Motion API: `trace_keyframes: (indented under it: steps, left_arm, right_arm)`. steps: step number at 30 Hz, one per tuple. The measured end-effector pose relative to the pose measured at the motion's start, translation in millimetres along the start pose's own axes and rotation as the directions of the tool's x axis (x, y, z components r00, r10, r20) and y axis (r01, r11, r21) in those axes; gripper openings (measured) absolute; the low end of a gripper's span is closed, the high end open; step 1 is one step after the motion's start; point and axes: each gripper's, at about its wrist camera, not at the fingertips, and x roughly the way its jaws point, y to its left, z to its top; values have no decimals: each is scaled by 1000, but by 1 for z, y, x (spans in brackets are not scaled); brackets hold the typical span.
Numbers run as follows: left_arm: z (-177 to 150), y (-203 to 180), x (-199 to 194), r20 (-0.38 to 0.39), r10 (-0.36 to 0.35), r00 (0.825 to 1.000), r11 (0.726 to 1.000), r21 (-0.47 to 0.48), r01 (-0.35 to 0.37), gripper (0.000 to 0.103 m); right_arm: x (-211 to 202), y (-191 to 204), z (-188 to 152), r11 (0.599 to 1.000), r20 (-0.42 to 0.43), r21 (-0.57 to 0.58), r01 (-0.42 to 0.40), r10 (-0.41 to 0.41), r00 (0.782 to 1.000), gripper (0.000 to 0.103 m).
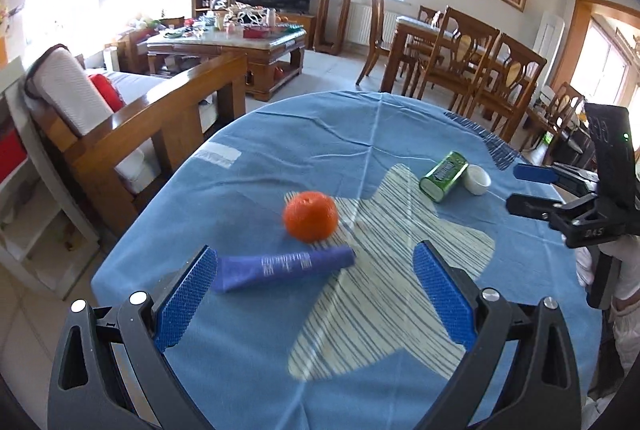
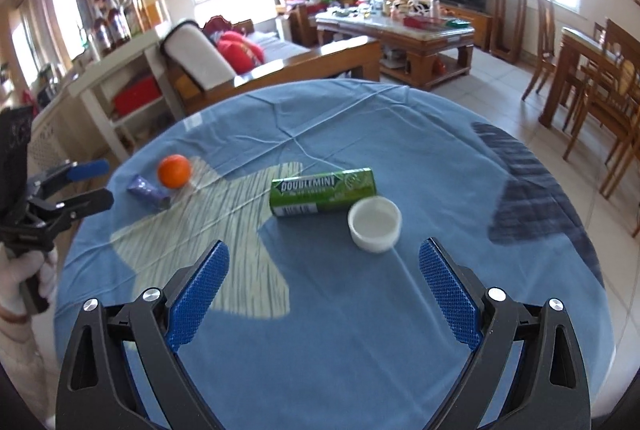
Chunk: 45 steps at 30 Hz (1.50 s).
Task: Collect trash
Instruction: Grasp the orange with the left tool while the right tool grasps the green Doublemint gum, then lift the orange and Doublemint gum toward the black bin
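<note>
A purple tube lies on the blue tablecloth, next to an orange. My left gripper is open and empty just above the cloth, its left finger close to the tube's flat end. A green Doublemint gum pack lies beside a small white cup further right. My right gripper is open and empty, short of the cup. The tube and orange show small at left in the right wrist view. The gum pack and cup show in the left wrist view.
The round table's edge drops to tiled floor. A wooden sofa stands left, dining chairs behind right, a cluttered coffee table beyond. Each gripper appears at the side of the other's view, my right one and my left one.
</note>
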Motion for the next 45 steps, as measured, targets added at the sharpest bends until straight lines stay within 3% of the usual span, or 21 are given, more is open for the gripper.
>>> trace_keyframes:
  steps: [12, 14, 17, 19, 22, 26, 30, 37, 45]
  left_arm:
    - [21, 0, 50, -92, -38, 995, 999, 4, 39, 93]
    - [21, 2, 55, -118, -42, 992, 999, -5, 42, 73]
    - [19, 5, 62, -157, -55, 986, 998, -15, 54, 56]
    - [19, 4, 64, -172, -51, 984, 999, -10, 50, 51]
    - [18, 8, 64, -170, -44, 984, 999, -15, 42, 42]
    - [16, 11, 61, -168, -65, 984, 998, -32, 60, 39]
    - [16, 8, 57, -168, -58, 984, 998, -16, 57, 38]
    - [18, -12, 27, -93, -82, 992, 997, 4, 83, 37]
    - [20, -82, -18, -13, -130, 991, 987, 90, 131, 37]
  right_arm:
    - [66, 20, 37, 987, -55, -158, 39, -48, 997, 98]
    - [74, 19, 39, 987, -64, -156, 40, -51, 997, 98]
    - [82, 14, 39, 990, -81, -138, 30, -42, 996, 98]
    - [86, 12, 38, 991, -81, -131, 19, -30, 996, 97]
    - [90, 7, 38, 994, -105, -113, 7, -19, 994, 82]
    - [87, 4, 38, 996, -94, -89, -17, 8, 996, 82]
    - [74, 2, 38, 997, -61, -68, -32, 28, 998, 82]
    - [16, 4, 30, 996, 32, -19, -89, 89, 995, 82]
    - [-70, -10, -14, 994, 124, 60, -92, 84, 989, 82]
